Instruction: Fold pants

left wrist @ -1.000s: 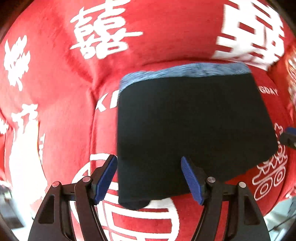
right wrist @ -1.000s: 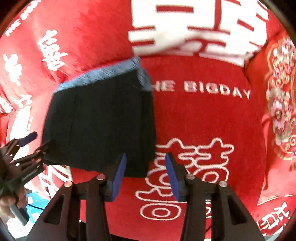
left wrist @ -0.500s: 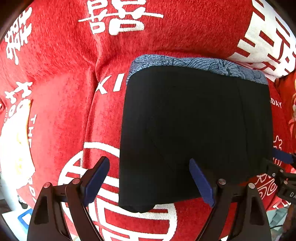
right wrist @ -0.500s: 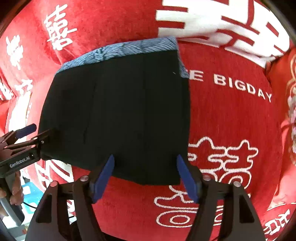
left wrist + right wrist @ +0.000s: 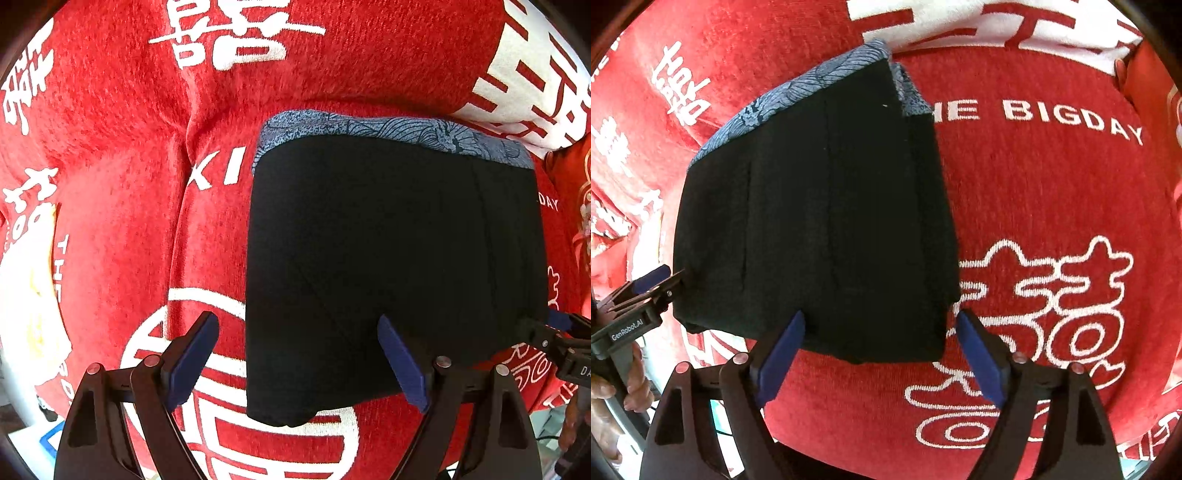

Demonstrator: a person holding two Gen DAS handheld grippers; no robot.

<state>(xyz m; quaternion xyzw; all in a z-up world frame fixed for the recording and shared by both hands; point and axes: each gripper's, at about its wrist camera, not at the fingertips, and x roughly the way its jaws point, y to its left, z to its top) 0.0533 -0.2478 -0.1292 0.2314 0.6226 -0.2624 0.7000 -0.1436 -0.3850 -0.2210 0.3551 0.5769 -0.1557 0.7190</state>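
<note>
On the red blanket (image 5: 110, 221) the pants (image 5: 388, 258) lie folded flat (waistband (image 5: 369, 127) away), left gripper (image 5: 299, 354) and right gripper (image 5: 879, 350) having just spread wide over the near hem, gripping nothing, so another fold probably remains.

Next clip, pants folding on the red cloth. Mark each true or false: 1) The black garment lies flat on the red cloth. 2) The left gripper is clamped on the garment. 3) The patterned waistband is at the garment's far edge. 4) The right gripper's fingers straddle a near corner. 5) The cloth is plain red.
1) True: the black garment lies flat on the red cloth.
2) False: the left gripper is open, its fingers clear of the fabric.
3) True: the waistband lies along the far edge.
4) True: the right gripper is open astride the near right corner.
5) False: it carries white characters and lettering.
</note>
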